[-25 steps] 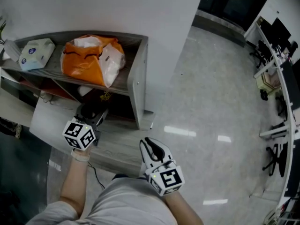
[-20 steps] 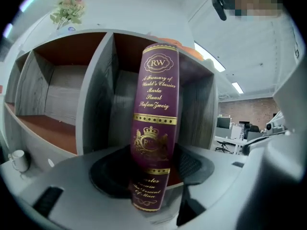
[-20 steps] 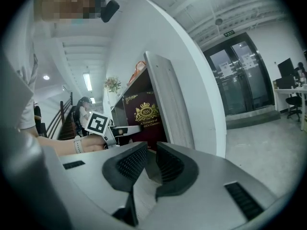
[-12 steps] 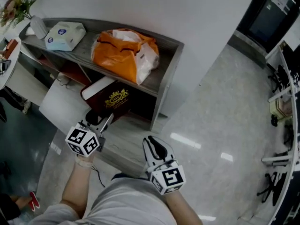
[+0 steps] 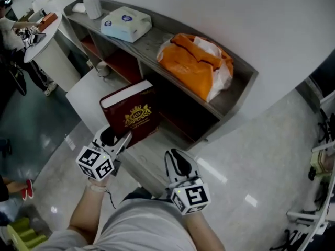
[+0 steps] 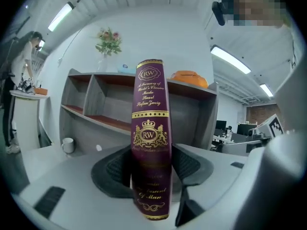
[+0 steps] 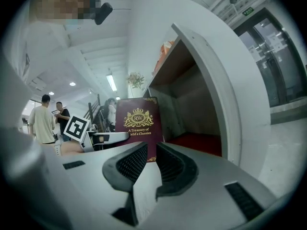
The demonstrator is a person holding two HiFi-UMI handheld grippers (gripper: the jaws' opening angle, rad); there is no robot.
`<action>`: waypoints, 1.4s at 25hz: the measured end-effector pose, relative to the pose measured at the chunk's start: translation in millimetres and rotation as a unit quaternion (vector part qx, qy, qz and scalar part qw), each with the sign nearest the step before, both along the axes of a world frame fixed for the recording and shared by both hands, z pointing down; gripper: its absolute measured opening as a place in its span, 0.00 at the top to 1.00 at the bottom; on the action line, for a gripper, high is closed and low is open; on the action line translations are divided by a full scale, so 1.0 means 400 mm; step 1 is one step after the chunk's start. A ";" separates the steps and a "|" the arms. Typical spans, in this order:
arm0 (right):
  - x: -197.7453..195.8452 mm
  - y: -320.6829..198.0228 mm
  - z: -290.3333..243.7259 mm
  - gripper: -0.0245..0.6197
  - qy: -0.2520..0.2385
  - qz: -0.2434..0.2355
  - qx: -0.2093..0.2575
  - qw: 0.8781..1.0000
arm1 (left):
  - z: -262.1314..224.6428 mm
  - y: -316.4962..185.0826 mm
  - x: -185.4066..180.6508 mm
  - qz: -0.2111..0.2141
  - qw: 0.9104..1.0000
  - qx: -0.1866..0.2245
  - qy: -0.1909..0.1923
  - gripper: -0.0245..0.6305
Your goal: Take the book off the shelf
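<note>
Left tool (image 5: 119, 140): clenched on the dark maroon hardback book with gold lettering (image 5: 133, 114). Its jaws have just been closing, and the book sits between them. In the left gripper view we see the spine standing upright and facing the camera. Its lower part is sandwiched between the two black ribbed pads (image 6: 115, 169), and the rest rises above them.

Book location: off the long grey wooden shelf unit (image 5: 238, 95) and held in the air out in front of its lower bay. In the head view it hangs below the front edge of the top board. The shelf unit's openings are well behind it in the left gripper view.

On the top board, an orange plastic bag (image 5: 193, 67) sits toward the right end and a white-and-blue tissue box (image 5: 125, 24) sits left of it.

Right tool (image 7: 150, 152): jaws drawn together to a thin slit, nothing in them. It sits to the right of the book, apart from it. The right gripper view shows the book's front cover beyond the tips.
</note>
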State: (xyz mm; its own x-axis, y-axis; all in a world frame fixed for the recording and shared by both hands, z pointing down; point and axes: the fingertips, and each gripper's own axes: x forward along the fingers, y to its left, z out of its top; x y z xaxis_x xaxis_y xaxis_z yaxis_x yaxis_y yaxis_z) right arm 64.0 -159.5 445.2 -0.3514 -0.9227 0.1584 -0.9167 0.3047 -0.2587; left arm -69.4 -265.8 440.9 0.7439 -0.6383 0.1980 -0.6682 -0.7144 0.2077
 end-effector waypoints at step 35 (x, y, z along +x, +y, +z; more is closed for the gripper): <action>-0.229 -0.144 0.010 0.86 0.023 -0.148 0.006 0.989 | 0.079 0.093 -0.294 -0.151 0.987 -0.045 -0.012 0.63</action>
State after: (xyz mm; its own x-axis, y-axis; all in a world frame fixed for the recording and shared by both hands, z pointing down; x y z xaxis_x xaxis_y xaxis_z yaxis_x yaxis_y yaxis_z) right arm -27.5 -216.9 449.4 -0.5983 -0.7832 0.1692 -0.7980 0.5635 -0.2135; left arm -186.9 -228.5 472.3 0.5168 -0.8091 0.2798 -0.8534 -0.4609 0.2435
